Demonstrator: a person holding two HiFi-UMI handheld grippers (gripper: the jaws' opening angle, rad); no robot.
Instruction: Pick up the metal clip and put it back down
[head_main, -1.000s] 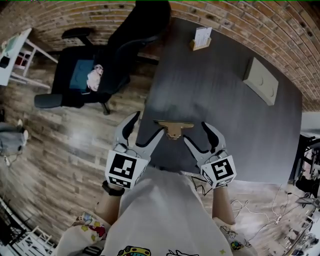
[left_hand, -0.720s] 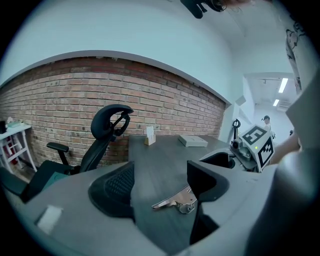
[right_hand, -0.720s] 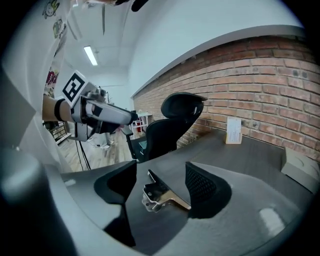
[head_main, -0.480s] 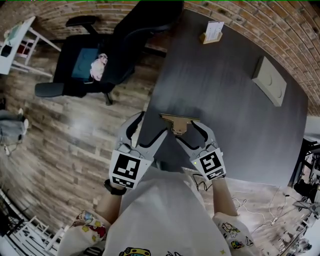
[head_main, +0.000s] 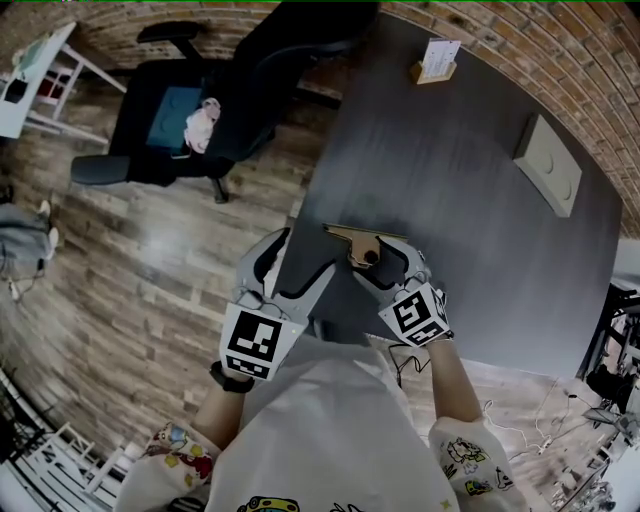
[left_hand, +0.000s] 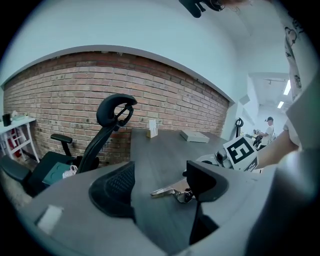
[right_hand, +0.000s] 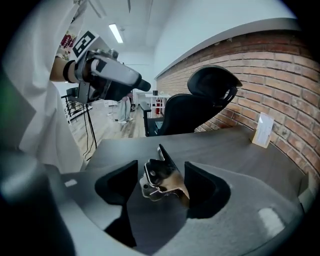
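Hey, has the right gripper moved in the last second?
Yes. The right gripper has moved left up to the metal clip on the table; the clip now stands between its jaws.

Black office chair (head_main: 200, 110), dark table (head_main: 450, 230), card stand (head_main: 436, 62), brick wall (head_main: 560, 50)

Even indoor light is filling the views; ceiling strips (right_hand: 116, 33) are glaring white. Fisheye lenses are bending and darkening edges. The left gripper (left_hand: 160, 187) claw is looking soft, perhaps defocused.
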